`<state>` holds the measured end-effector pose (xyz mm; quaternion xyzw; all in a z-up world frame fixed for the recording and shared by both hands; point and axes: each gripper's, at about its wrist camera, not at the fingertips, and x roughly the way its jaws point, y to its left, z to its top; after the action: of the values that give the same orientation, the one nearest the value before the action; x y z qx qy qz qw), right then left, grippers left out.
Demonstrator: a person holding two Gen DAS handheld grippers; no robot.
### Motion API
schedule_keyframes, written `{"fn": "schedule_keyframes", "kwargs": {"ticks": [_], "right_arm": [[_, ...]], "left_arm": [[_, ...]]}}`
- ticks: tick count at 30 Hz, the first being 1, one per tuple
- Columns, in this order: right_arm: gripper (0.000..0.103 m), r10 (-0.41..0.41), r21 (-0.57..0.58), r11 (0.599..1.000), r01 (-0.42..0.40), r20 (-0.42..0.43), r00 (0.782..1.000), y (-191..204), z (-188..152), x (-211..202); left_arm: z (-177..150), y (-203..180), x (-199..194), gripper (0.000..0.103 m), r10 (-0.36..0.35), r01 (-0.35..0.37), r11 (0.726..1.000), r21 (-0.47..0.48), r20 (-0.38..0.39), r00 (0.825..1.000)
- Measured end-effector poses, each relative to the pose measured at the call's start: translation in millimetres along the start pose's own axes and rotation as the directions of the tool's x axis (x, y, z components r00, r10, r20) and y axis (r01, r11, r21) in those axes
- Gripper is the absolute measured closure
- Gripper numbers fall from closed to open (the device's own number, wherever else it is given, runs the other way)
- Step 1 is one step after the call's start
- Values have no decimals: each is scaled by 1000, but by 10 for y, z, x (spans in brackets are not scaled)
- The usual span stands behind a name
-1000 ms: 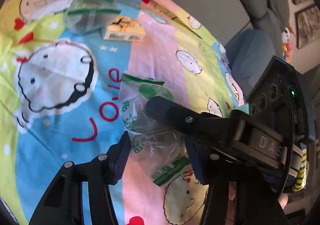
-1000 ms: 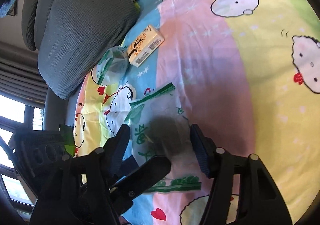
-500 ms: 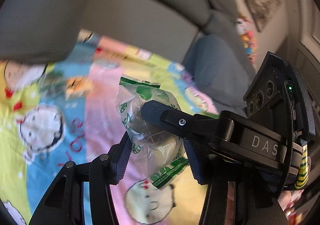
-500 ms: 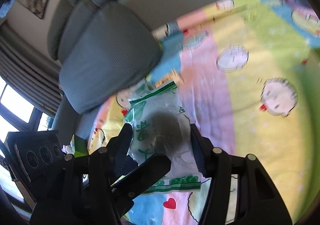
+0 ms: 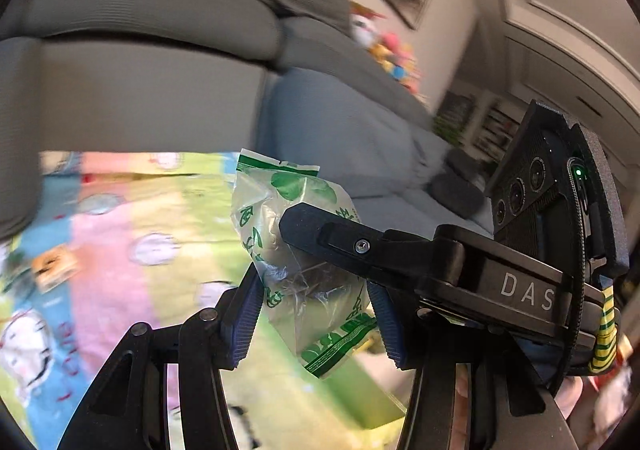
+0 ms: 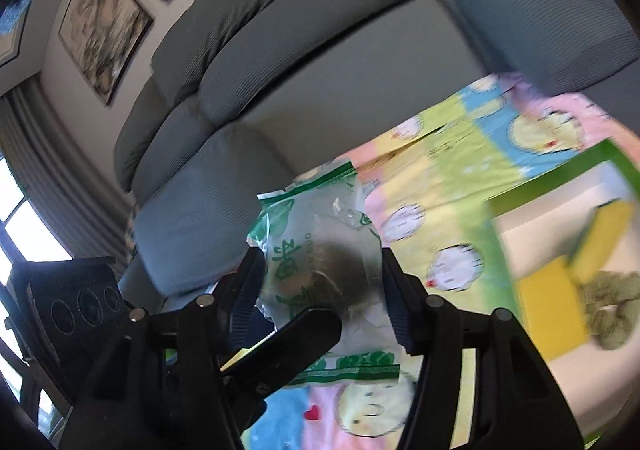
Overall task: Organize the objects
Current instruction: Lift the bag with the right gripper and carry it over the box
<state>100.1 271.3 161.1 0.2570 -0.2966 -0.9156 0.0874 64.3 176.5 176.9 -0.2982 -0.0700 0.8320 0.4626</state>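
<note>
I've got the clear green-printed packet (image 5: 298, 262) up off the cartoon blanket (image 5: 120, 250), both tools on it: the left gripper (image 5: 316, 314) has its blue pads (image 5: 246, 320) pressed on either side, the right gripper (image 6: 326, 290) clamps it the same way. A small orange-printed box (image 5: 54, 268) lies near the blanket's left edge; a green-rimmed bin (image 6: 560, 185) holds yellow pieces at its right edge, grey sofa (image 6: 320, 49) behind
</note>
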Motion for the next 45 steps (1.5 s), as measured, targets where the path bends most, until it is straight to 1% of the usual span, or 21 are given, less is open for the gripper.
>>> {"fn": "schedule_keyframes", "kwargs": {"ticks": [4,6,11,16,19,23,26,30,35,38,42,45], "right_arm": [[47,-73,56,996,70,69,995,-233,52,-257],[47,-105,85,992,97,88,991,-338,65,-360],[47,-165,149,978,149,106,981,-599,73,-513],[47,-194,205,964,169,105,975,-854,56,-607],[47,-210,238,954,183,95,973,-982,53,-618],[47,-210,292,939,184,59,976,-1196,49,-554],[47,-217,320,927,195,33,976,-1284,52,-489],[47,-218,339,918,206,-1,976,-1353,42,-395],[47,-235,354,905,237,-49,971,-1430,15,-255],[47,-242,358,899,250,-69,968,-1459,2,-209],[47,-274,354,890,286,-86,958,-1498,-2,-179],[47,-262,369,886,282,-104,959,-1561,-19,-129]], "left_arm": [[46,-179,238,50,-64,65,997,35,-35,997],[53,-273,374,50,-90,93,995,42,-61,994],[67,-411,645,50,-117,123,991,57,-105,988],[51,-506,887,50,-132,141,988,54,-149,980],[14,-543,1016,50,-124,134,990,51,-174,977],[-55,-534,1163,50,-106,117,992,39,-212,971],[-110,-505,1218,50,-104,112,993,23,-225,969],[-194,-435,1289,50,-98,99,995,-8,-239,966],[-251,-372,1354,50,-75,71,997,-25,-268,960],[-275,-338,1374,50,-88,79,996,-46,-280,956],[-307,-331,1423,50,-70,60,997,-44,-300,951],[-324,-315,1439,50,-50,39,998,-41,-308,950]]}}
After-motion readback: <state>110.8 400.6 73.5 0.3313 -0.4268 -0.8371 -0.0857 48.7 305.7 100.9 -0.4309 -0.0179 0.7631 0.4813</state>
